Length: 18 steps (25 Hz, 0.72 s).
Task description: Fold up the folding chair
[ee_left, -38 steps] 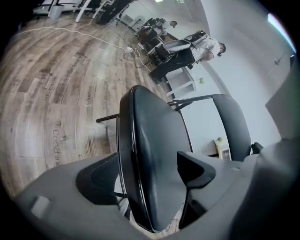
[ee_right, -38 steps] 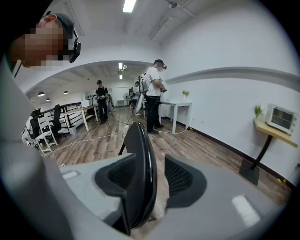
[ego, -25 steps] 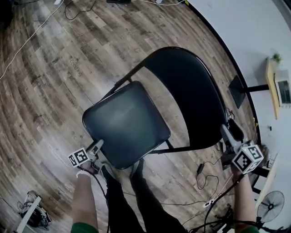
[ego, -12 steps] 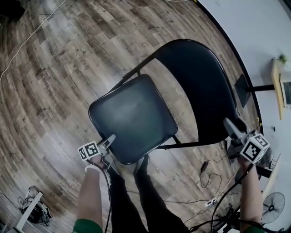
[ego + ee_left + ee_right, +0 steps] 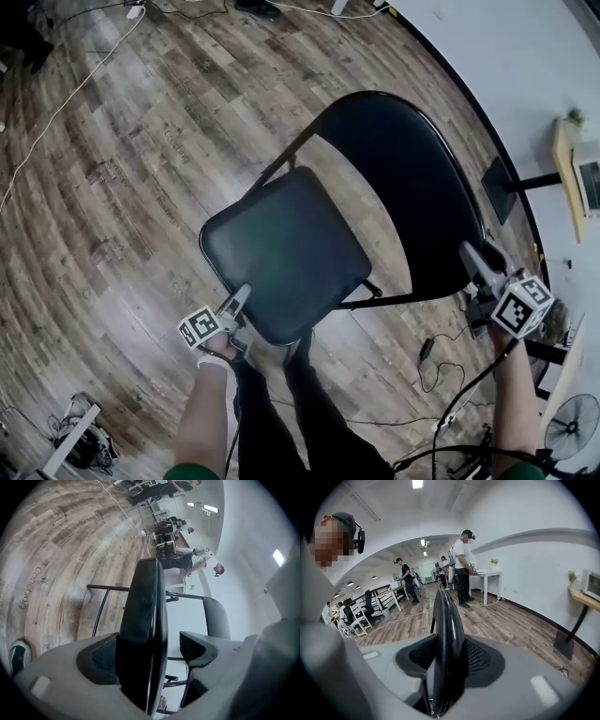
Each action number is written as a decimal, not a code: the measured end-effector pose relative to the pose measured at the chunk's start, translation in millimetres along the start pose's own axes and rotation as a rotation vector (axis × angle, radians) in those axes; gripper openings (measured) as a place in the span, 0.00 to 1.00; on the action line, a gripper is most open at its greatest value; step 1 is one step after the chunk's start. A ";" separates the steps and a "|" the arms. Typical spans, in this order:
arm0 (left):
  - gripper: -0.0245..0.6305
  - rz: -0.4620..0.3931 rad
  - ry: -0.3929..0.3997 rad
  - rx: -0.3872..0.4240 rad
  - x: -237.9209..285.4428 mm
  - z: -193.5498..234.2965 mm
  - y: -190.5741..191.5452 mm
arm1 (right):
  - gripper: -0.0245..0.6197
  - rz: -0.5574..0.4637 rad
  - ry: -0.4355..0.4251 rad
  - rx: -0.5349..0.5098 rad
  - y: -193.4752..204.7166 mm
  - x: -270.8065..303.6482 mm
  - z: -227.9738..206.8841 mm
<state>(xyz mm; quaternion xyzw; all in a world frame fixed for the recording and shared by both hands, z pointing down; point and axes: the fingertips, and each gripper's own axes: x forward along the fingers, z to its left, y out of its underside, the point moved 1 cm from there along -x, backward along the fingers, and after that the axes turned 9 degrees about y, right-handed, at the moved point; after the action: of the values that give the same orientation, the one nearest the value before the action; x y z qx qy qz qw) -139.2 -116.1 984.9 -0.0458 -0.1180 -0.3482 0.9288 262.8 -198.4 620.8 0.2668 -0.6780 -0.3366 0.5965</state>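
Observation:
The black folding chair stands open on the wood floor, its seat point(image 5: 286, 253) in front of me and its backrest point(image 5: 412, 187) to the right. My left gripper point(image 5: 240, 295) is at the seat's front corner. In the left gripper view the seat edge point(image 5: 143, 620) runs between the jaws of the left gripper point(image 5: 154, 644): one pad lies against it and the other stands apart. My right gripper point(image 5: 467, 253) is on the backrest's near rim. Its jaws have just been closing, and the right gripper point(image 5: 450, 653) has both pads against the backrest rim point(image 5: 445, 620).
My legs and shoes point(image 5: 300, 352) are just behind the seat. Cables point(image 5: 56, 94) trail over the floor at the left. A stand's black base point(image 5: 494, 187), a shelf point(image 5: 562, 159) and a fan point(image 5: 562, 422) line the white wall on the right. People point(image 5: 464, 569) stand by desks beyond.
My left gripper has moved right and up with the seat's front corner, and the seat looks more tilted. The right gripper has shifted slightly along the backrest rim.

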 end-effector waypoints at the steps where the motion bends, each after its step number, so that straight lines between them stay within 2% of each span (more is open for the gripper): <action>1: 0.68 -0.004 0.010 -0.001 0.6 -11.6 1.7 | 0.31 -0.002 0.003 -0.006 -4.2 -5.0 1.6; 5: 0.68 -0.004 0.033 -0.001 7.8 -58.0 9.8 | 0.31 -0.016 0.007 -0.017 -20.2 -25.1 5.7; 13: 0.68 -0.062 0.107 -0.034 37.1 -155.7 15.7 | 0.29 -0.070 -0.017 -0.027 -56.6 -51.1 3.9; 18: 0.68 -0.061 0.086 -0.028 58.6 -198.4 27.5 | 0.29 -0.074 -0.004 -0.042 -66.1 -62.2 -4.2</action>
<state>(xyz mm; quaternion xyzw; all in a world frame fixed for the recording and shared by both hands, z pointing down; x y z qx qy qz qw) -41.2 -165.8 807.5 -0.0402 -0.0744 -0.3799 0.9212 273.4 -193.1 530.7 0.2783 -0.6616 -0.3731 0.5880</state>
